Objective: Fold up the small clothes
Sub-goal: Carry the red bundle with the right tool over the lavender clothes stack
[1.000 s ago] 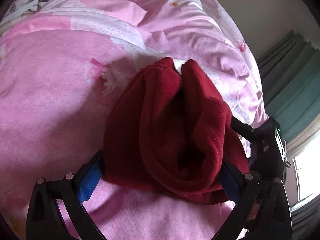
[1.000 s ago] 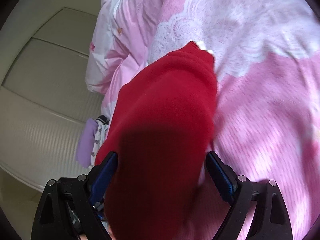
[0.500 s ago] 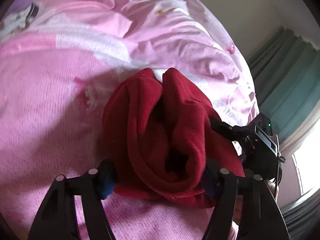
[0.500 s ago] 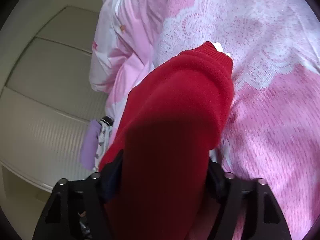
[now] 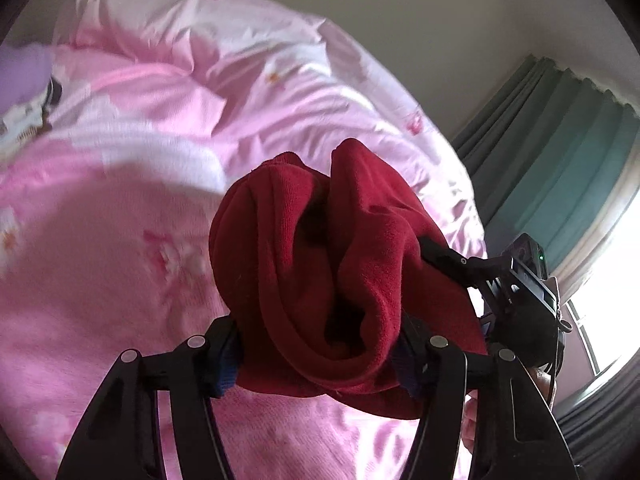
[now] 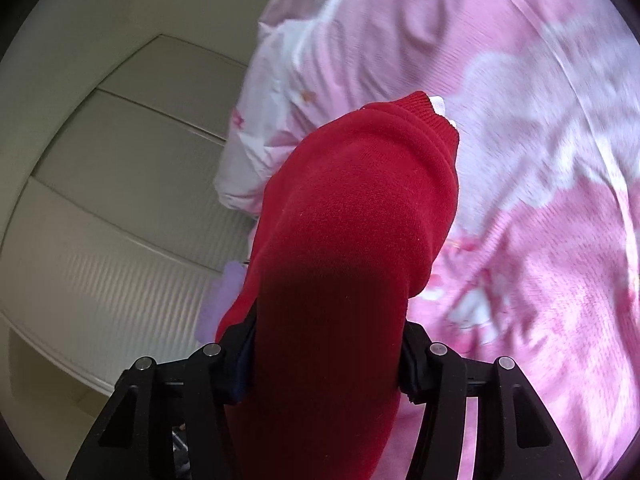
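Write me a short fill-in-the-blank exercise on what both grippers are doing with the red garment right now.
1. The left gripper is shut on the ____ garment.
2. The right gripper is ____ on the same garment.
3. Under the garment lies a ____ bedspread.
4. Beside the window hangs a ____ curtain.

Missing words: red; shut; pink; green

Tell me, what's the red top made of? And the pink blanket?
Red top: looks like soft fleece or knit, matte and fuzzy, with a ribbed cuff. Pink blanket: seems woven cotton-like cloth, matte, with fine ribbed texture and printed flowers. Can't be sure of either.
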`<state>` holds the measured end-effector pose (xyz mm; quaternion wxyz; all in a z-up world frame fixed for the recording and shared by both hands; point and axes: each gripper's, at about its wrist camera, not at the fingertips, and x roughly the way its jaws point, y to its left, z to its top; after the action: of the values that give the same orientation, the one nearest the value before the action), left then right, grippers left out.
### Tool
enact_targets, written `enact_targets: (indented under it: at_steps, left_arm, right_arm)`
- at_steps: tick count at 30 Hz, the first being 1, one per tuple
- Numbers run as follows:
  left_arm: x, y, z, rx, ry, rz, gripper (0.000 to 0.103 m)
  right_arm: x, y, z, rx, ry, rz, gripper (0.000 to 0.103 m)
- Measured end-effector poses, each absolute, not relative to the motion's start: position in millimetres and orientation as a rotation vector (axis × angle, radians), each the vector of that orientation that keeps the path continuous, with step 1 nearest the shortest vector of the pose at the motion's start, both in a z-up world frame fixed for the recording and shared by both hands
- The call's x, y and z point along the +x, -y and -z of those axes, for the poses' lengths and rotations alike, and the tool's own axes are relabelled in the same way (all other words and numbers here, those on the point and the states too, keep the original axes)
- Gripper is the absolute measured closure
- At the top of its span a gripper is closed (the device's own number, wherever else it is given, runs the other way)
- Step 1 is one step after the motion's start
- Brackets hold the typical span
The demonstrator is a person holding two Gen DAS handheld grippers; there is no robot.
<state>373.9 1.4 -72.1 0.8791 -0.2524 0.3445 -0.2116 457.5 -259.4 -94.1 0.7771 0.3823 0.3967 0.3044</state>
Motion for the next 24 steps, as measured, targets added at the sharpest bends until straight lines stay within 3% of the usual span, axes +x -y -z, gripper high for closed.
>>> enact_targets:
  at_steps: [12,24]
  left_arm:
    - [325.0,-109.6,-30.3,-0.470,-0.587,0.370,0.042]
    - [318.6,-286.4,-83.8,-0.433,-0.517,0.197,0.042]
  right_arm:
    - [434.5,168.3,-4.5,0.787,-0.754,-0.772,0.046]
    - [463.4,-24.9,-51.1,0.756,-0.742,-0.969,0.046]
